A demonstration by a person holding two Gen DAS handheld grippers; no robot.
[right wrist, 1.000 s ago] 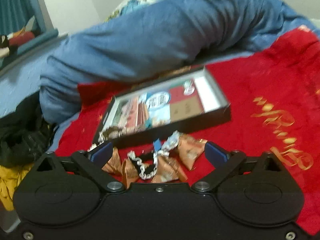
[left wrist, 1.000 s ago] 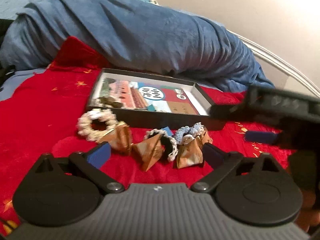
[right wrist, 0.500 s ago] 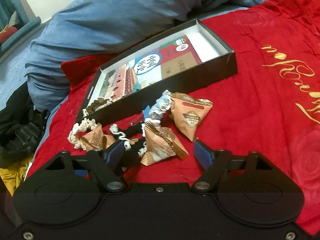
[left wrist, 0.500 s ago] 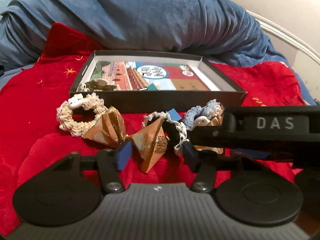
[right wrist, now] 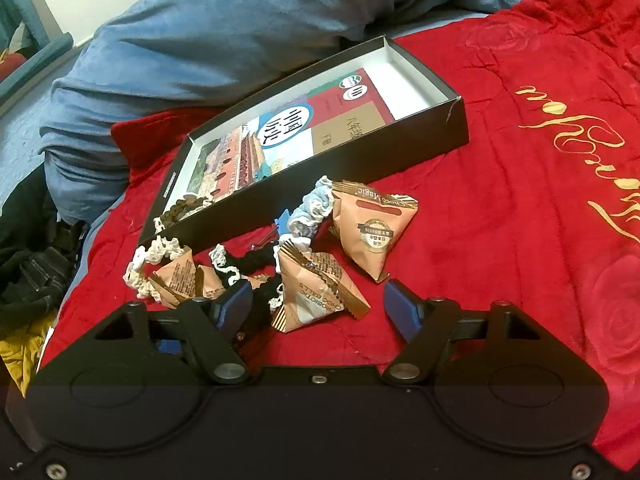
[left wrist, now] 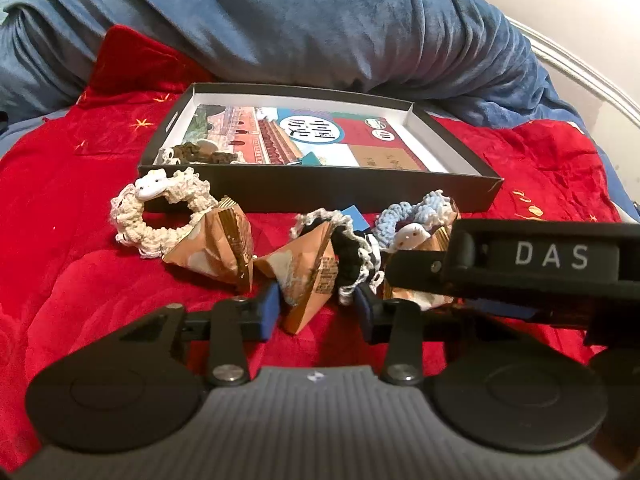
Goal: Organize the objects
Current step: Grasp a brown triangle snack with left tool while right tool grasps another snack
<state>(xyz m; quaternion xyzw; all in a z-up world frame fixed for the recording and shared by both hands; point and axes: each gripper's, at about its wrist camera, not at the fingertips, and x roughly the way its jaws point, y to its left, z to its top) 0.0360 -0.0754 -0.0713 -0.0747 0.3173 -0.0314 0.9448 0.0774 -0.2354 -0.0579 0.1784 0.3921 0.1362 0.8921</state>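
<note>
A red quilt covers the bed, with a blue blanket heaped behind a black box (left wrist: pixel 320 192). The left gripper (left wrist: pixel 316 310) is half closed around the middle packet (left wrist: pixel 308 276), pads flanking but not clearly pinching. The right gripper (right wrist: pixel 318 306) is spread wide around another packet (right wrist: pixel 316 296), its tip pointing down toward the claw. The black scrunchie (left wrist: pixel 354 256) drapes over the left's packet, so it could snag and get dragged along.

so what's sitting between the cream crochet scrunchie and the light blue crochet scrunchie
In the left wrist view, two copper foil pyramid snack packets and a black white-edged scrunchie lie between the cream crochet scrunchie and the light blue crochet scrunchie.
</note>
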